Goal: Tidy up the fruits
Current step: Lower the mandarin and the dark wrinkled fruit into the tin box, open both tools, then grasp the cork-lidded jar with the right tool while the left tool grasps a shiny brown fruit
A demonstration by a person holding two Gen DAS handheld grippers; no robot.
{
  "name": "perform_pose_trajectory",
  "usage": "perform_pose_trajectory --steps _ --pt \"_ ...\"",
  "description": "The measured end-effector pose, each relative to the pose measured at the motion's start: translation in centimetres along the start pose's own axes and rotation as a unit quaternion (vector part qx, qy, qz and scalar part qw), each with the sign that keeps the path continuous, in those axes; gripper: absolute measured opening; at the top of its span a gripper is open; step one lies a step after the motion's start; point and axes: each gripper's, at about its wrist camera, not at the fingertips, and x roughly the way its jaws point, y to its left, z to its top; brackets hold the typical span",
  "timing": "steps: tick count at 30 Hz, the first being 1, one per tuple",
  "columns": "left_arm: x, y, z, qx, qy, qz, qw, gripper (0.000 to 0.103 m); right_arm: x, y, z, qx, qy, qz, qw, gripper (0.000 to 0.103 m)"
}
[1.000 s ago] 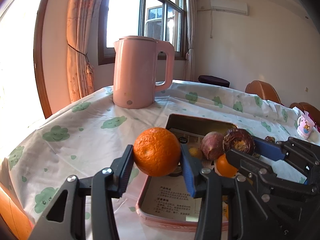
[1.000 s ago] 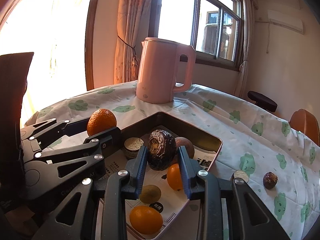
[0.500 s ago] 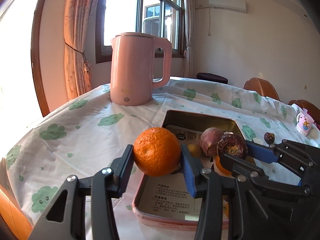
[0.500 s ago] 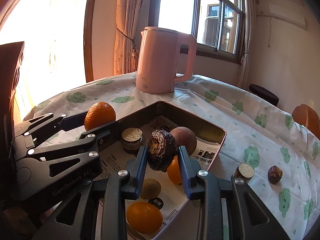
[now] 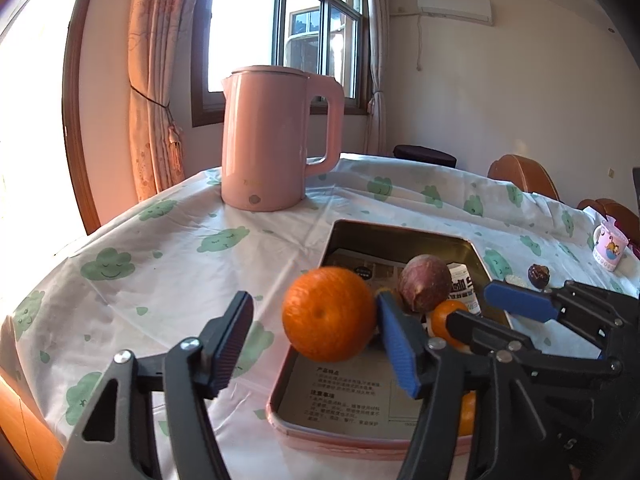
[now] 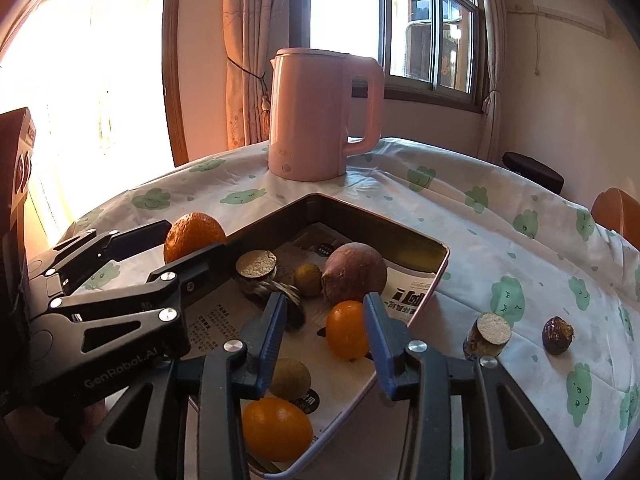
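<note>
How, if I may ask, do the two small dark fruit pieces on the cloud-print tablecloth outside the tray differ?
The cut dark fruit piece shows a flat pale face on top; the wrinkled brown fruit piece shows none. The cut piece looks bigger and lies nearer the pink metal tray; both rest on the tablecloth.

Strong daylight pours through the window [image 5: 280,24] behind the pink kettle [image 5: 272,136], and the left side of both views burns out to plain white glare. Warm orange light tints the curtain [image 5: 154,80] and the wall beside it. The bench [image 5: 160,248] lies bright, with soft shadows beneath the kettle. The fisheye lens bends the window frame and darkens the corners. In the right wrist view a dark fruit [image 6: 280,292] smears with motion blur; the orange [image 5: 328,314] looks slightly soft.
</note>
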Motion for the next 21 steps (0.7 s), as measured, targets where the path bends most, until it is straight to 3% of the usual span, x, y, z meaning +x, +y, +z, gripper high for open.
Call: perform_pose_trajectory --steps 2,4,6,10,15,21 --pt "-0.3 -0.1 0.1 0.0 -0.006 0.001 1.0 0.077 -0.5 -0.5 -0.1 0.006 -0.007 0.0 1.0 0.051" --pt "-0.8 -0.1 0.2 0.001 -0.016 0.0 0.9999 0.093 -1.2 -1.1 -0.2 0.008 -0.012 -0.005 1.0 0.055" --pt "-1.4 -0.2 0.3 0.0 -0.028 -0.001 0.9996 0.099 -2.1 -1.9 -0.3 0.007 -0.02 -0.016 1.0 0.059" --pt "-1.8 -0.4 0.5 0.001 -0.035 -0.006 0.9994 0.099 -3.9 -5.0 -0.8 0.016 -0.029 -0.055 0.998 0.065" --pt "-1.3 -0.8 0.4 -0.008 -0.026 -0.008 0.9996 0.099 -3.7 -9.4 -1.4 0.044 -0.001 -0.107 0.993 0.066" --pt "-0.9 -1.8 1.1 -0.002 -0.022 -0.005 0.9997 0.099 -0.3 -10.6 -1.1 0.05 0.038 -0.105 0.992 0.066"
